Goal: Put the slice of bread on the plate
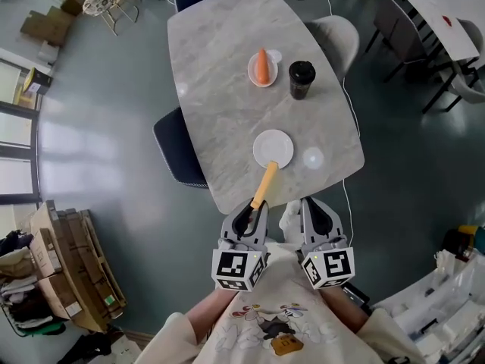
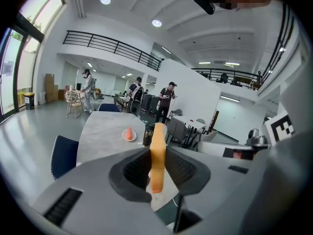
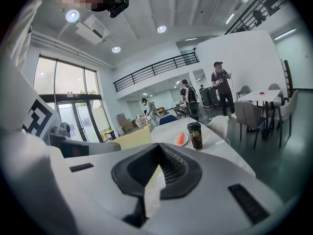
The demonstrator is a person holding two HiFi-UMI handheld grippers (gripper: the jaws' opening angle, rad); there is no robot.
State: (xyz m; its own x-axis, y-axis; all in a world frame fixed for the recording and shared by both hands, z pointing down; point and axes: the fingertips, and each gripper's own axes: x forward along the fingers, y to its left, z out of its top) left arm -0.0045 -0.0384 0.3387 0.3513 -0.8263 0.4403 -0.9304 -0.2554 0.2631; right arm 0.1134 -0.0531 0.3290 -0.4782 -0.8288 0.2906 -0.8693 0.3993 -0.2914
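Observation:
A tan slice of bread (image 1: 265, 184) stands edge-on between the jaws of my left gripper (image 1: 254, 205), which is shut on it. Its far end reaches over the near table edge toward the empty white plate (image 1: 273, 144). In the left gripper view the bread (image 2: 157, 155) rises upright between the dark pads (image 2: 139, 170) of the left gripper (image 2: 157, 151). My right gripper (image 1: 307, 203) hangs beside the left one, just short of the table edge. In the right gripper view the right gripper (image 3: 157, 148) has its jaw tips together and holds nothing.
On the grey marble table (image 1: 220, 105), farther off, stand a small plate with a carrot (image 1: 262, 67) and a black cup (image 1: 301, 79). A small white disc (image 1: 313, 158) lies right of the empty plate. A dark blue chair (image 1: 178, 150) stands at the left and a white chair (image 1: 337, 36) at the right.

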